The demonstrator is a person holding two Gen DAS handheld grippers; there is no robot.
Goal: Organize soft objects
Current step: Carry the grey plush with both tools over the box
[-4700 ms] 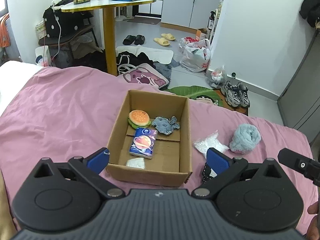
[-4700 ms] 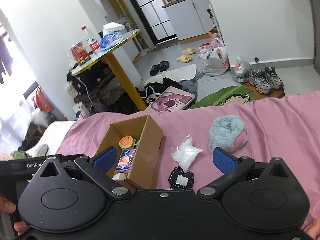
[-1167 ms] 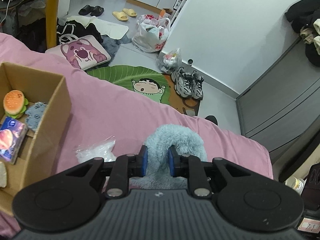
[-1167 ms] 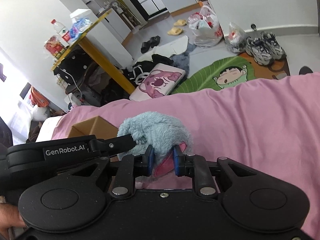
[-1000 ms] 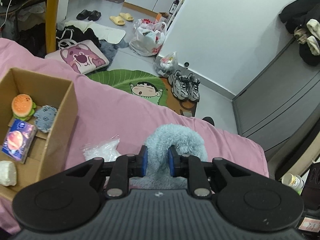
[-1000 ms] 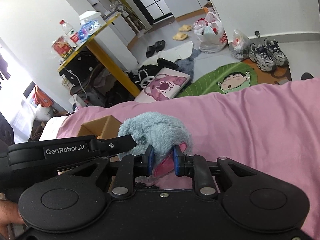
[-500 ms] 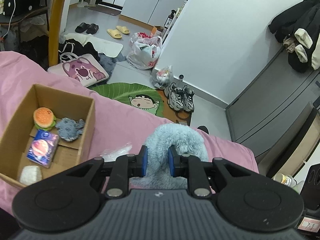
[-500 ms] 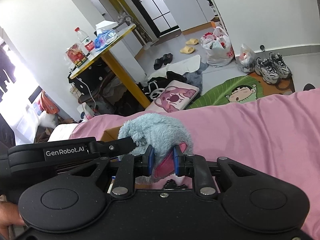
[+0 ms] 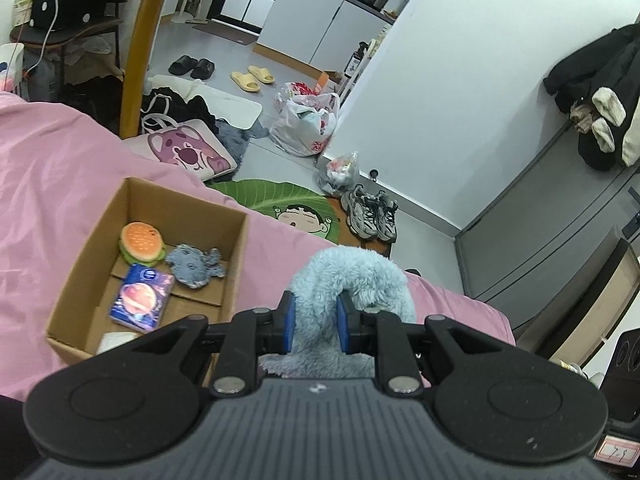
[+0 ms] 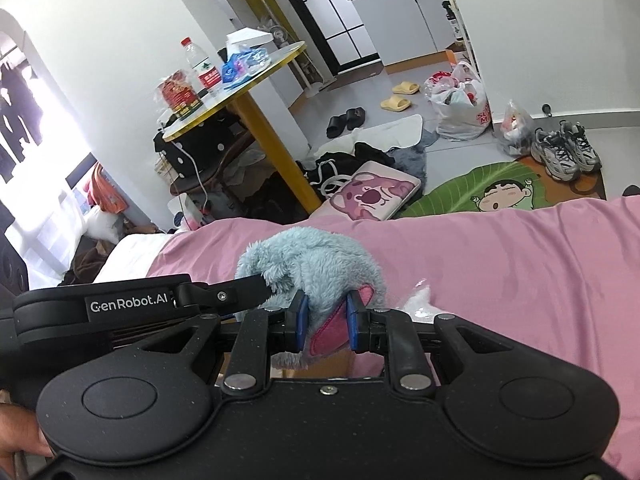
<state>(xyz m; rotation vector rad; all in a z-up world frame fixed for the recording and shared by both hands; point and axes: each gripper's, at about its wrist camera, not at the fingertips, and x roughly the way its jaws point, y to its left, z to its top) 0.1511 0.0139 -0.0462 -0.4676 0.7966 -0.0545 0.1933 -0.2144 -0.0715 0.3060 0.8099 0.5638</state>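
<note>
We see one fluffy blue plush toy [image 9: 352, 280], pinched by both the left gripper [image 9: 316, 318] and the right gripper [image 10: 326, 322]. At nine o'clock, one open cardboard box [image 9: 80, 248] holds four things.

**Cluttered bedroom, bright window**

I see white walls [image 10: 132, 40], a grey floor [image 9: 248, 60] strewn with slippers [image 9: 252, 78] and bags, a yellow-legged round table [image 10: 256, 120], white kitchen cabinets [image 9: 320, 28], and strong daylight from a window [image 10: 24, 128].

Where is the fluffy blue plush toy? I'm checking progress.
The fluffy blue plush toy is gripped by both grippers above the pink bedsheet, right of the open cardboard box in the left wrist view.
</note>
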